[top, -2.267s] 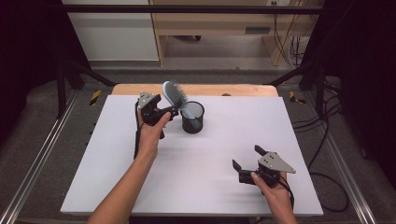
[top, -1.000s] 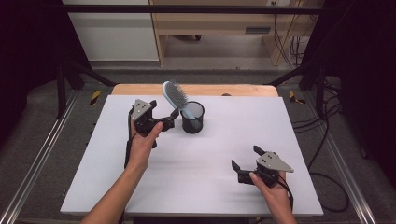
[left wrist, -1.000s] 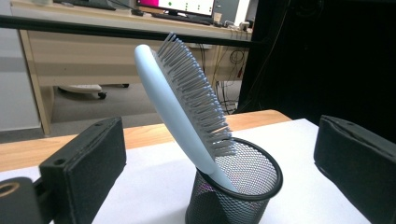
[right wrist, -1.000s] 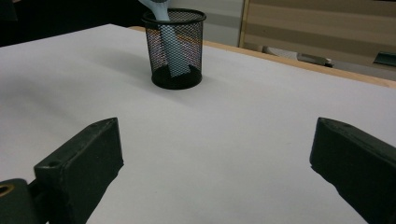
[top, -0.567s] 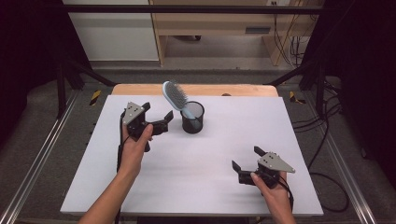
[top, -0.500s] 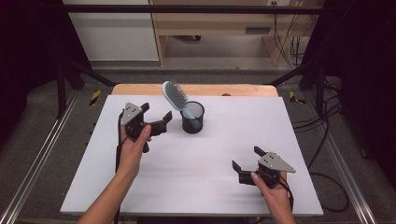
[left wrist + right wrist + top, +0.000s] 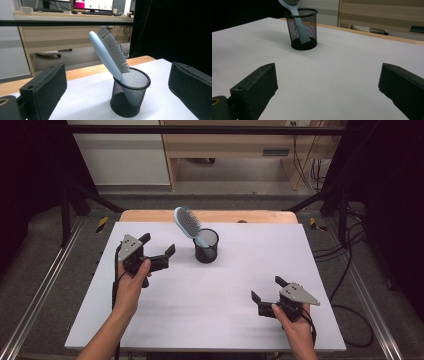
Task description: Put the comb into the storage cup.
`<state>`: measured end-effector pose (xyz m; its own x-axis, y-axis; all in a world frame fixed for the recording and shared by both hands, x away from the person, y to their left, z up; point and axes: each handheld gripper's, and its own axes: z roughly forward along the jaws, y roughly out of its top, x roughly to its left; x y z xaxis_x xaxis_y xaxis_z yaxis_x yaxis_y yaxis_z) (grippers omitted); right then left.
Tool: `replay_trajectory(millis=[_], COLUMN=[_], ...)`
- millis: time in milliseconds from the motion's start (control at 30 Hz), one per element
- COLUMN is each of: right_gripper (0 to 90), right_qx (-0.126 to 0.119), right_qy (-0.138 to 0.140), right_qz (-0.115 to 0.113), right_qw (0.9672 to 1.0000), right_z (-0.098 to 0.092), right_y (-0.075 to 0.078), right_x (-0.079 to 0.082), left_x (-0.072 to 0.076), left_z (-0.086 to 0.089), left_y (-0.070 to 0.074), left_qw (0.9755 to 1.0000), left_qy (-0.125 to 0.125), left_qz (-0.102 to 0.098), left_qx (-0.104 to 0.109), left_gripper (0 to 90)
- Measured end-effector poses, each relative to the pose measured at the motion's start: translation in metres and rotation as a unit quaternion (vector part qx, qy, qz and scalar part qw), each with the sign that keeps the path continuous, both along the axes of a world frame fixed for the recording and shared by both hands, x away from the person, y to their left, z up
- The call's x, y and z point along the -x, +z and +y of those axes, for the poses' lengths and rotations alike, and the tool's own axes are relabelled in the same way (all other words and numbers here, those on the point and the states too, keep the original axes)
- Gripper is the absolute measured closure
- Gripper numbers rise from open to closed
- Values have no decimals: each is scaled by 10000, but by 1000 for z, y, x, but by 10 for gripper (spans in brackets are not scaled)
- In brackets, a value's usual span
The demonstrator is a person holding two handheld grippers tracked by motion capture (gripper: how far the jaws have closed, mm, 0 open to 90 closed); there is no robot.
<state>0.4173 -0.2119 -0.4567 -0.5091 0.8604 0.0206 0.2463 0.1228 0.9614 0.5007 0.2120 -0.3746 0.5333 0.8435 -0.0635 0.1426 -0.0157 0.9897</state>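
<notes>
Hairbrush (image 7: pixel 107 53), probably light and rigid, leans handle-down in the mesh cup (image 7: pixel 130 93) near the tabletop's far edge, best pinched across its smooth back; both the left gripper (image 7: pixel 158 252) and the right gripper (image 7: pixel 267 290) gape wide, empty.

A pale blue hairbrush (image 7: pixel 106 53) with grey bristles stands in a black mesh cup (image 7: pixel 130 97) on the white bench (image 7: pixel 210 300).

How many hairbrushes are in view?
1: a light blue hairbrush stands handle-down and tilted in the black mesh cup at the table's far middle. The mesh shows nothing else inside.
</notes>
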Motion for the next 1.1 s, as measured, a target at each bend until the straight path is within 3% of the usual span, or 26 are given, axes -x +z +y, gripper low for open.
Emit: replay_trajectory(millis=[300,600,1100], right_gripper=[26,26,25], right_qx=[84,33,64], right_qy=[-3,89,89], right_qz=[1,-47,-74], right_qw=[10000,9999,9999], right_z=[4,3,3], right_y=[0,1,2], right_x=[-2,1,2], left_x=[13,28,51], left_z=[16,31,60], left_y=[8,14,26], left_qw=[9999,9999,9993], left_qy=[46,-12,111], left_qz=[-95,-101,-349], left_qx=[-100,26,-21], left_gripper=[17,13,10])
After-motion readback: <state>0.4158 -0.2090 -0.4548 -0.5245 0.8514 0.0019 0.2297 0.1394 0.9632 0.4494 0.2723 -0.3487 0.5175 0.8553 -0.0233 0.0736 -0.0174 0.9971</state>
